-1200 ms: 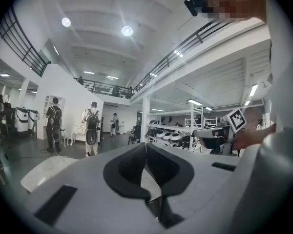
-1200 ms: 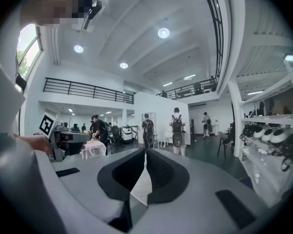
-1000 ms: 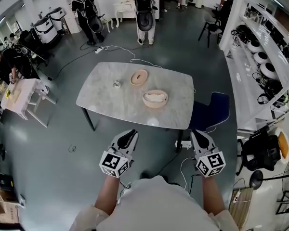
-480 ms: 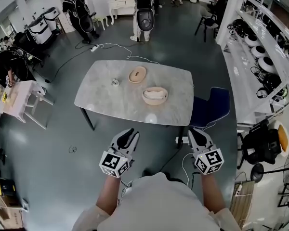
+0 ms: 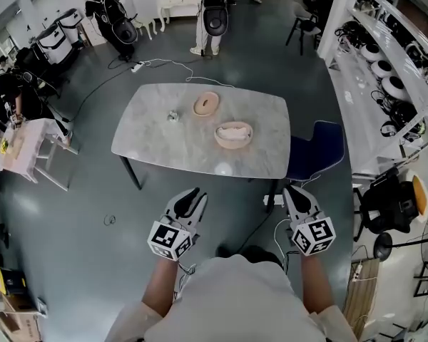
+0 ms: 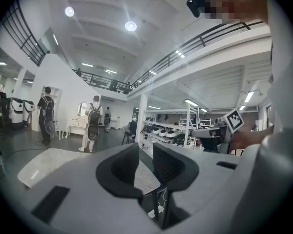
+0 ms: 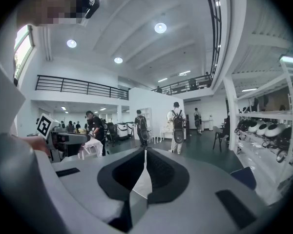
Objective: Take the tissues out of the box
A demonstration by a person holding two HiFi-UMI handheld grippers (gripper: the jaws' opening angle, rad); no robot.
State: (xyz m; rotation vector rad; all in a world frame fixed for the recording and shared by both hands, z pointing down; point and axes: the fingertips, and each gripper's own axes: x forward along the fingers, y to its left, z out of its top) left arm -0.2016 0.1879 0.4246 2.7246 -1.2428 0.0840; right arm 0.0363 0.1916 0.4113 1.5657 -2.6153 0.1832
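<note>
I hold both grippers low, well short of the table (image 5: 157, 148). The left gripper (image 5: 193, 196) is opening with nothing between its jaws. The right gripper (image 5: 294, 194) is clenched on nothing. The box (image 5: 234, 135) sits untouched on the table's right half, white showing inside. My worry is that a one-handed pull drags the light box along, and that closed right jaws only poke the tissues down.
</note>
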